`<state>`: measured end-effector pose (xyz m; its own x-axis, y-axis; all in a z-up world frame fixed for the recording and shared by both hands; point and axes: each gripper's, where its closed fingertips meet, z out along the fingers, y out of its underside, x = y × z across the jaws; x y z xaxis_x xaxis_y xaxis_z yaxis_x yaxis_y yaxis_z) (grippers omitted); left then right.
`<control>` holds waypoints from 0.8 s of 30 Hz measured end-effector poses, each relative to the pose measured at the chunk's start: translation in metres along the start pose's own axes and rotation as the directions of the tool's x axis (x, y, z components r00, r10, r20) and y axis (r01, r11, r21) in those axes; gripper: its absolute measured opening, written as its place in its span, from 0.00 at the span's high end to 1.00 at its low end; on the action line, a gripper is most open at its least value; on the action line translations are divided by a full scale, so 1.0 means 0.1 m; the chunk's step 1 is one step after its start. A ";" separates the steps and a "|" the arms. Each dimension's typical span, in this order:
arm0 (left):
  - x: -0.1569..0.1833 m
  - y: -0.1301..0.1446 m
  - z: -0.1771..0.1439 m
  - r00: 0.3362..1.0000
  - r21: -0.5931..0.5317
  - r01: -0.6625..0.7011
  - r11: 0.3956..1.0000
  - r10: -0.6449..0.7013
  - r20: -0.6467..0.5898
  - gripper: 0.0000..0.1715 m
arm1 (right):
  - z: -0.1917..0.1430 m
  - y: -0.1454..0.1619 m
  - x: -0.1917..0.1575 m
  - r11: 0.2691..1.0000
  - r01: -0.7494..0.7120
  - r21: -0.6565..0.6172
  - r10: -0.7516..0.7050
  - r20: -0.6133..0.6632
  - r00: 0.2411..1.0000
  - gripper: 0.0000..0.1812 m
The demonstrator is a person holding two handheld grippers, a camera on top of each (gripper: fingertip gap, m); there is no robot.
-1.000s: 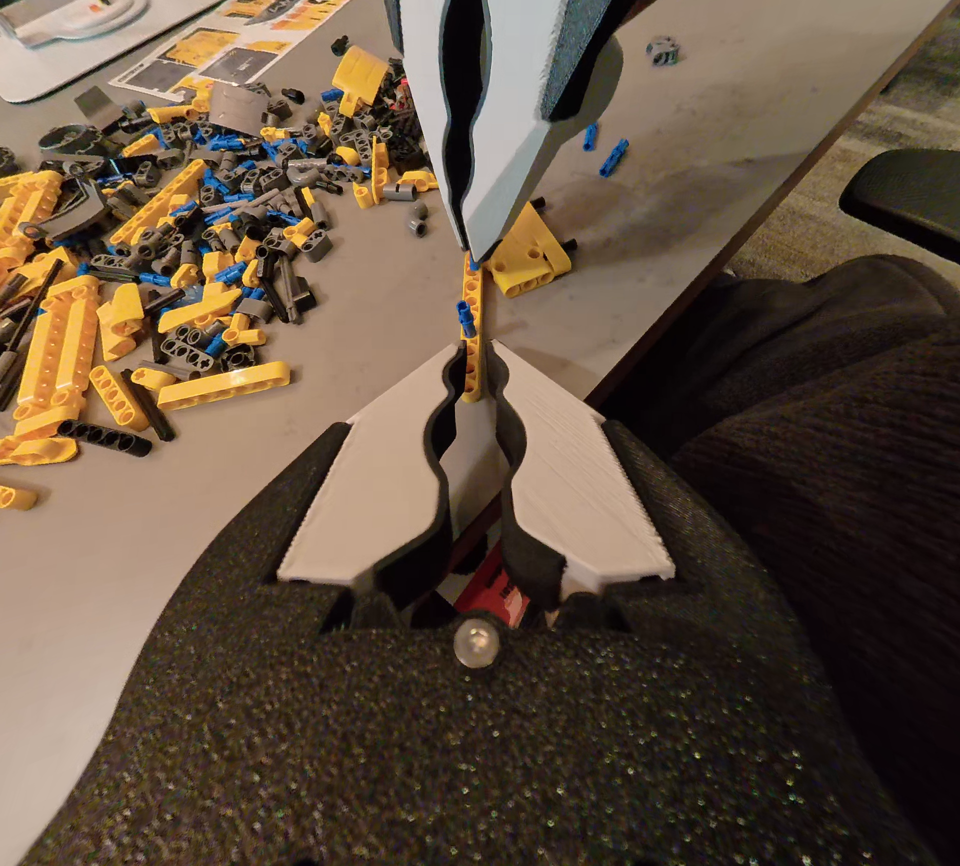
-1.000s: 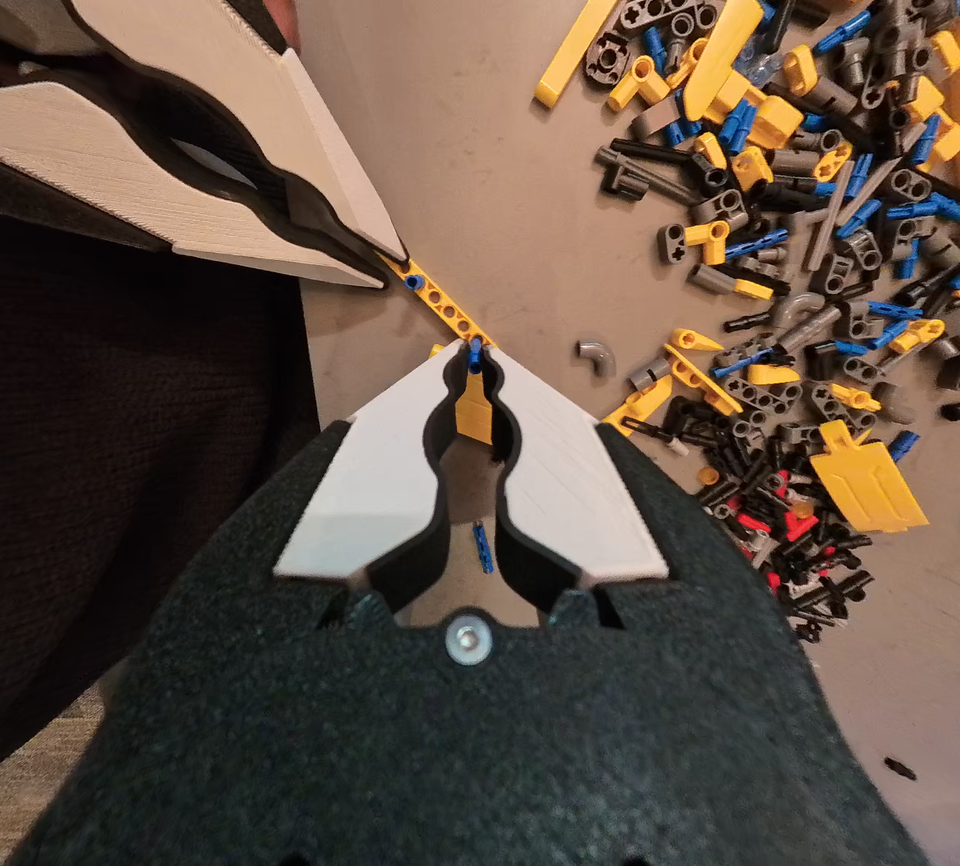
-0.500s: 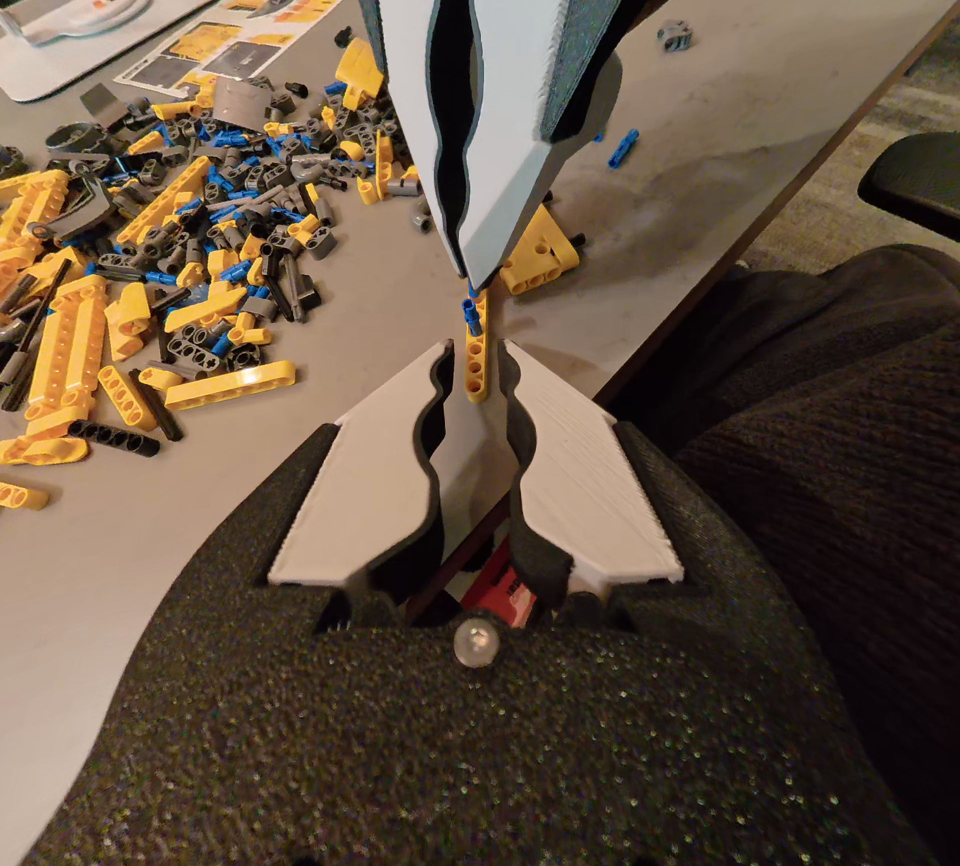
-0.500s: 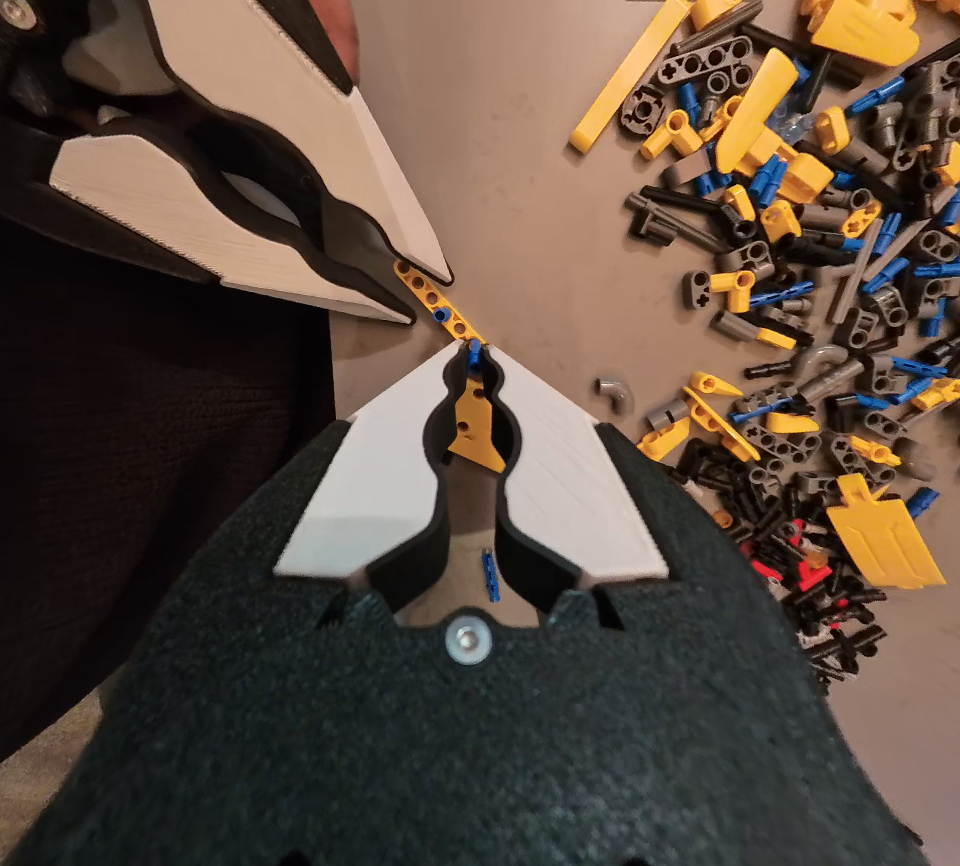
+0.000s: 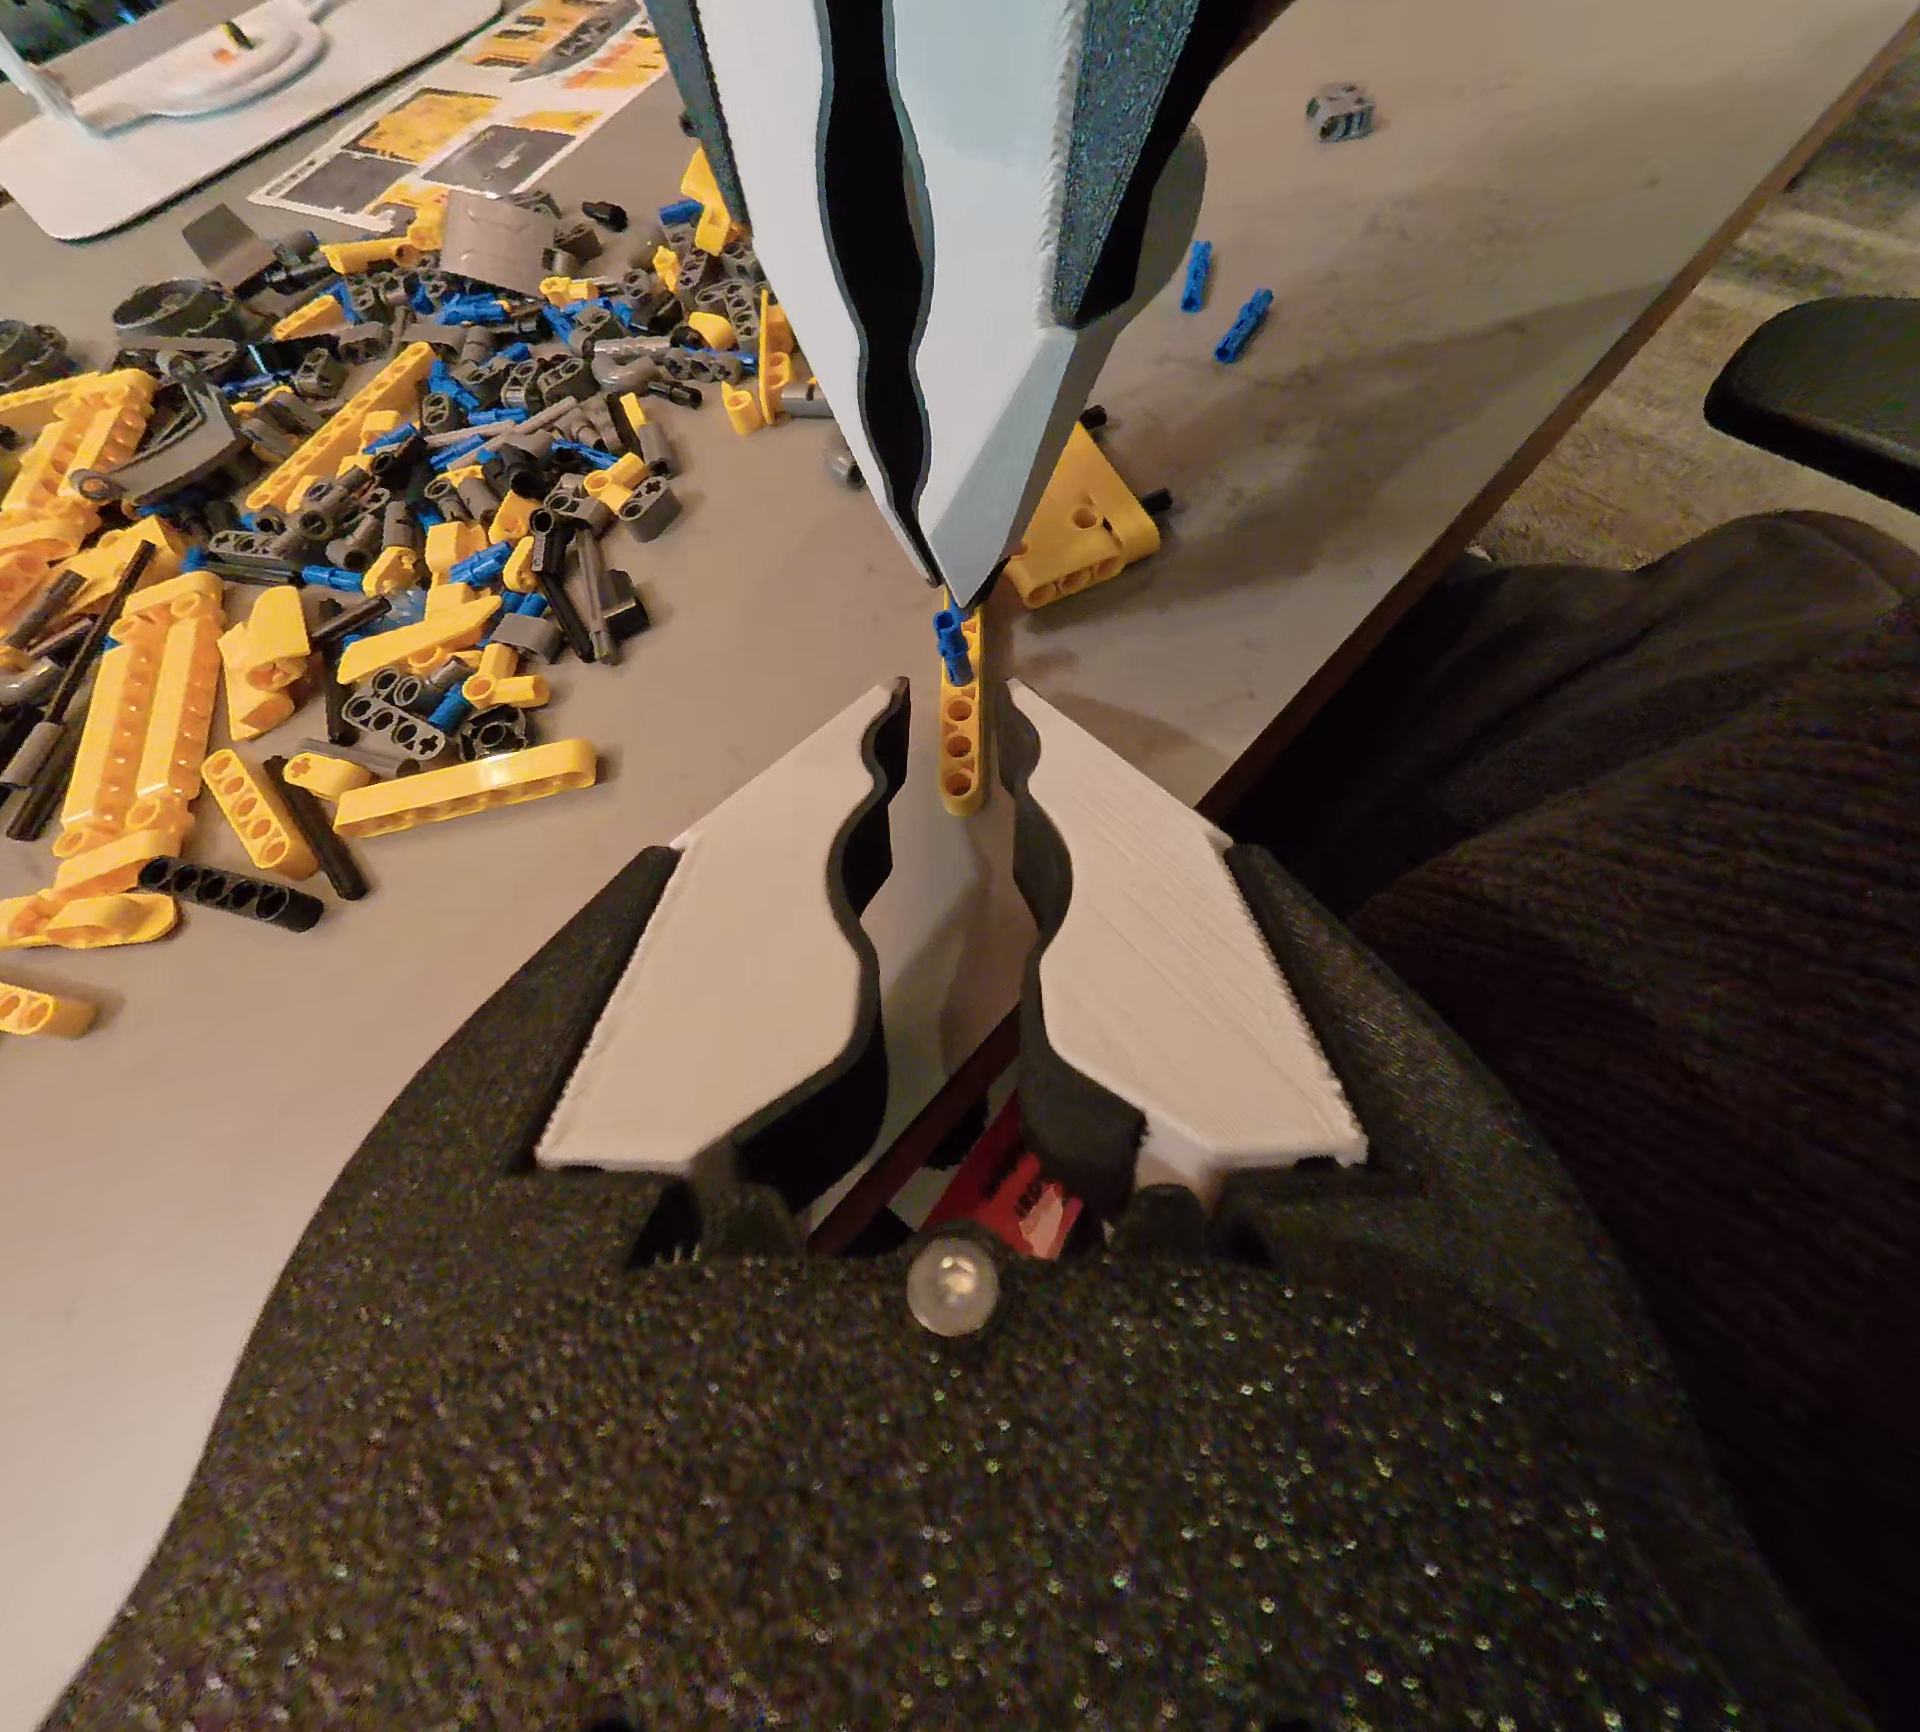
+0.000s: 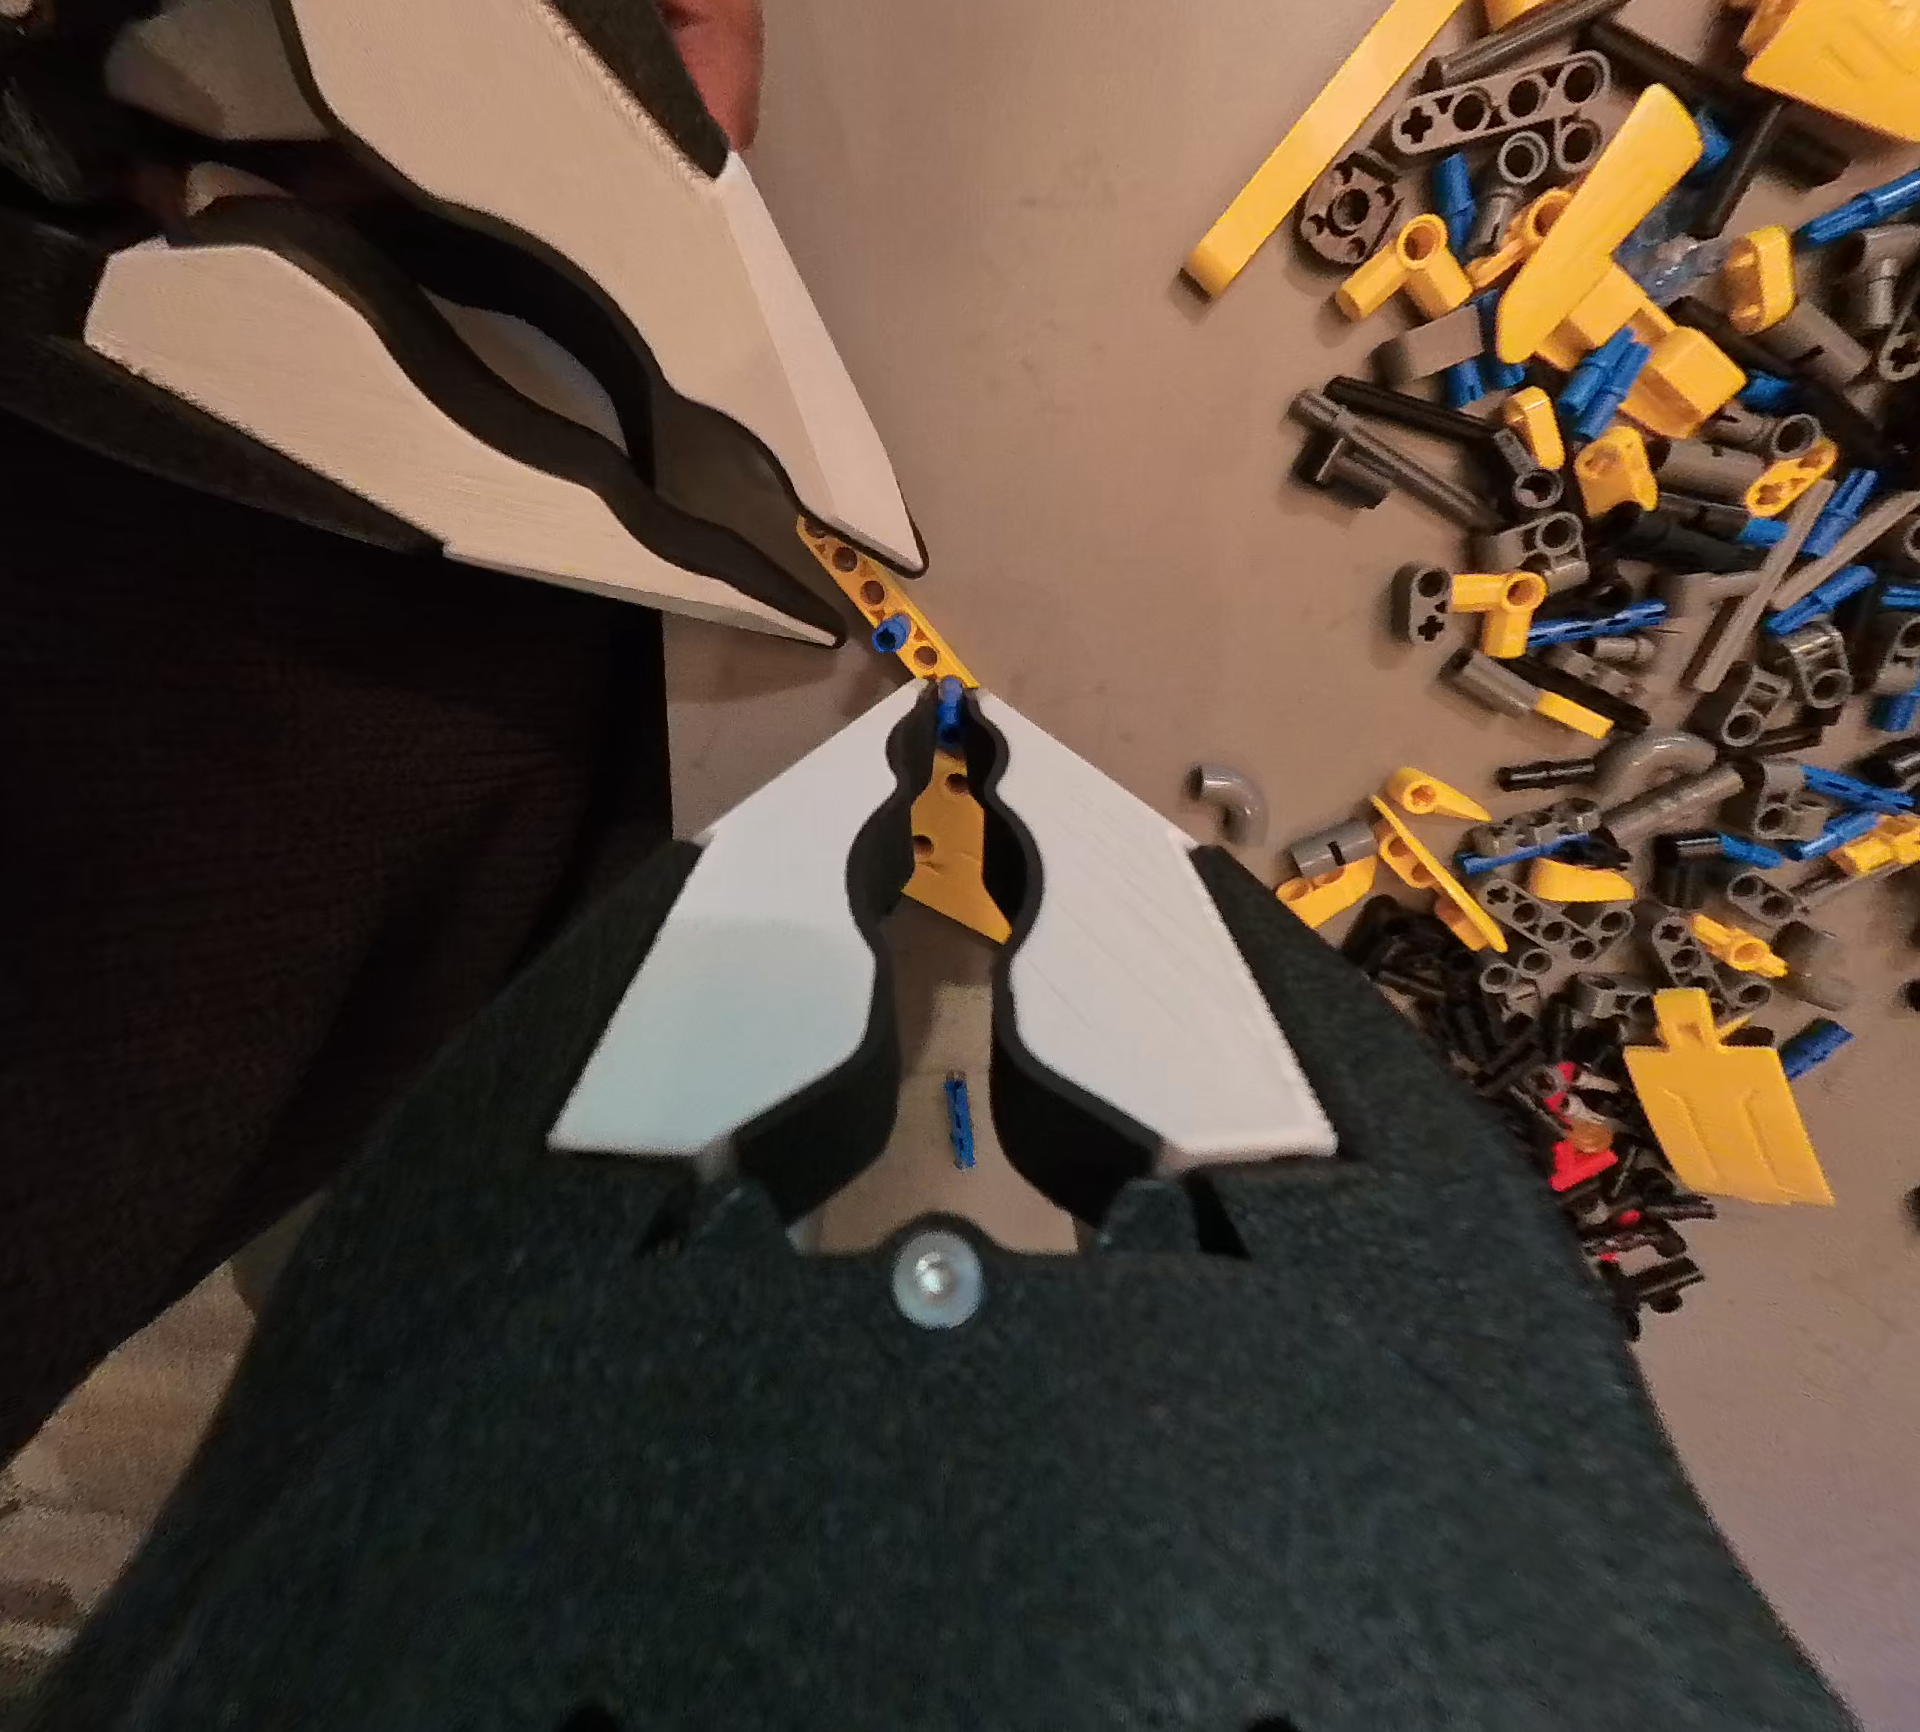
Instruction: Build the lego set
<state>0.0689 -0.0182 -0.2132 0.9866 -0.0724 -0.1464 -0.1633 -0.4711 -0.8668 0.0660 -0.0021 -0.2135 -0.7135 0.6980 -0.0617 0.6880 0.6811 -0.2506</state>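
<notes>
Left gripper (image 5: 956, 695) clenched on yellow beam (image 5: 960, 737); right gripper (image 6: 948, 695) pinches blue pin (image 6: 947, 712) — brick pile (image 5: 343, 519) left, on grey table (image 5: 1403, 155).

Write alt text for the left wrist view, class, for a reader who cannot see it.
The left gripper grips a long yellow holed plastic beam above the grey table; the right gripper pinches a small blue plastic pin at it. A heap of yellow, grey and blue plastic pieces lies left.
</notes>
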 end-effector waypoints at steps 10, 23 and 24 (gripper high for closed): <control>-0.03 0.00 0.00 1.000 -0.002 -0.001 1.000 0.001 0.025 0.94 | 0.01 0.01 0.00 0.998 0.047 -0.050 -0.045 0.025 0.999 0.98; -0.07 0.01 0.00 0.999 -0.015 0.006 1.000 -0.005 0.053 1.00 | 0.02 -0.02 0.00 0.982 0.170 -0.088 -0.165 0.056 0.985 0.98; -0.07 0.01 0.00 0.999 -0.013 0.007 1.000 -0.006 0.053 1.00 | 0.02 -0.01 0.00 0.979 0.177 -0.097 -0.172 0.062 0.983 0.98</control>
<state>0.0617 -0.0182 -0.2133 0.9858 -0.0231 -0.1662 -0.1565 -0.4834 -0.8613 0.0649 -0.0038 -0.2153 -0.8278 0.5555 -0.0778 0.5603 0.8121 -0.1630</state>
